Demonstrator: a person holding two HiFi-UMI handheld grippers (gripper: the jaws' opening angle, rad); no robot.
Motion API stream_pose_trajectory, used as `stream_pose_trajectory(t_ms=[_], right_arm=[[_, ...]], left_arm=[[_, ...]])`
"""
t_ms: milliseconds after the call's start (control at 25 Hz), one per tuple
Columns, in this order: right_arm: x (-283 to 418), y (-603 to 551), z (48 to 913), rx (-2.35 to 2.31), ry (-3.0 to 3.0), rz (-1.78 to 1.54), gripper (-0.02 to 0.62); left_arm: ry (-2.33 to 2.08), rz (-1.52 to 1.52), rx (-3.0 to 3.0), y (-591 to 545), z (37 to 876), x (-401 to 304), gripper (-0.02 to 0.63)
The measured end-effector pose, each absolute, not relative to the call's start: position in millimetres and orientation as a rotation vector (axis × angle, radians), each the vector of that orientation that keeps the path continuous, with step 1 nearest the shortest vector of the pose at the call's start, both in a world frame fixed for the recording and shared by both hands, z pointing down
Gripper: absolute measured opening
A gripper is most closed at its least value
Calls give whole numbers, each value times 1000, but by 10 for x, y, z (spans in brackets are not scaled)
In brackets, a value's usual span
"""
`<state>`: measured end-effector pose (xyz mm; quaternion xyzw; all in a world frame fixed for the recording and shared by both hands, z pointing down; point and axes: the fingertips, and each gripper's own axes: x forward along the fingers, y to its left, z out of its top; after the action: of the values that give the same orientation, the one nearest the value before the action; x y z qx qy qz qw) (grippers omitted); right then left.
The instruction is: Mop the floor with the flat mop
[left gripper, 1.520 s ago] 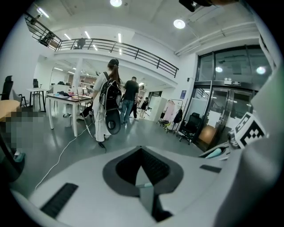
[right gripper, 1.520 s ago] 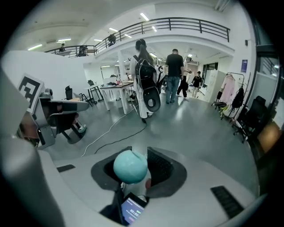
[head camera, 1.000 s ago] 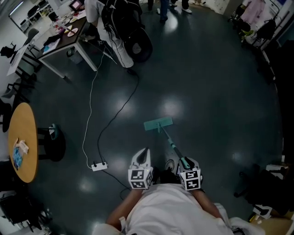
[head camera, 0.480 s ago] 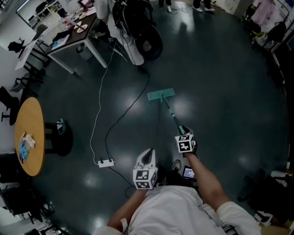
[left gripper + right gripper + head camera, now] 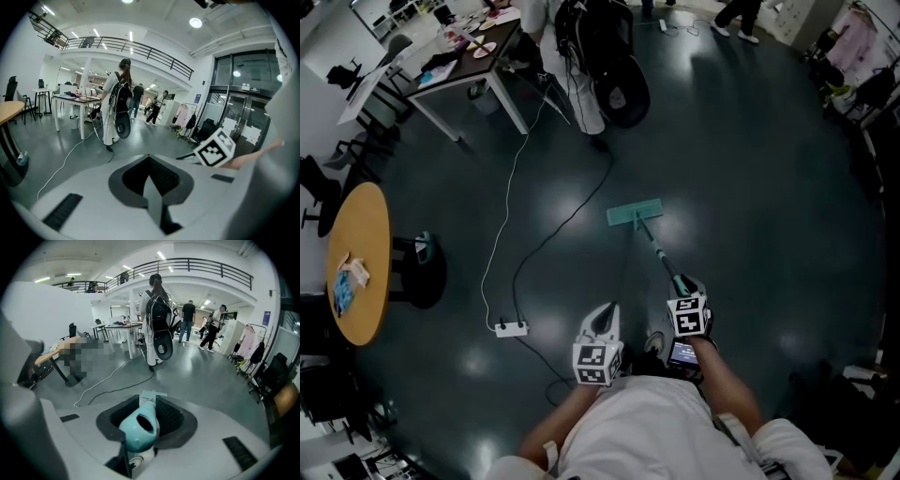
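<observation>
The flat mop has a teal head (image 5: 635, 214) lying flat on the dark floor (image 5: 750, 187), and its thin handle (image 5: 657, 248) slants back to my right gripper (image 5: 683, 287). That gripper is shut on the teal handle end (image 5: 139, 426); the mop head (image 5: 153, 394) shows small beyond the jaws in the right gripper view. My left gripper (image 5: 600, 320) hangs beside it at the left, close to my body, jaws shut together with nothing between them (image 5: 151, 186). The right gripper's marker cube (image 5: 214, 148) shows in the left gripper view.
A white cable and a black cable (image 5: 546, 236) run from a power strip (image 5: 510, 328) toward a person with a backpack (image 5: 600, 56) by a white table (image 5: 464, 56). A round wooden table (image 5: 356, 262) and a black stool (image 5: 420, 272) stand at the left. Chairs and clothes racks line the right edge.
The mop head went forward across the floor with my right arm stretched out, then came back a little toward me. The left gripper stayed near my body.
</observation>
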<state>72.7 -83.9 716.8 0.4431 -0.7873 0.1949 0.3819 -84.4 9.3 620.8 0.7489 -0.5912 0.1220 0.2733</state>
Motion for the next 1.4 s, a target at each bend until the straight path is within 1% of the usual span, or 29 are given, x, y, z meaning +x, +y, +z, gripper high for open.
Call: stream_pose_trajectory(t_ms=[200, 360, 640, 1400], right_arm=[[935, 17, 6724, 1061, -2040, 485, 115], [887, 298, 6441, 1050, -2091, 502, 115], [866, 364, 6352, 1051, -2116, 499, 115], [769, 331, 6325, 1058, -2141, 475, 115]], left_arm=[[-1563, 305, 2096, 2, 6058, -692, 5], [-1533, 294, 2145, -15, 5988, -566, 5], [-1495, 297, 2165, 44, 5955, -388, 5], [-1532, 278, 2144, 126, 5940, -551, 5]])
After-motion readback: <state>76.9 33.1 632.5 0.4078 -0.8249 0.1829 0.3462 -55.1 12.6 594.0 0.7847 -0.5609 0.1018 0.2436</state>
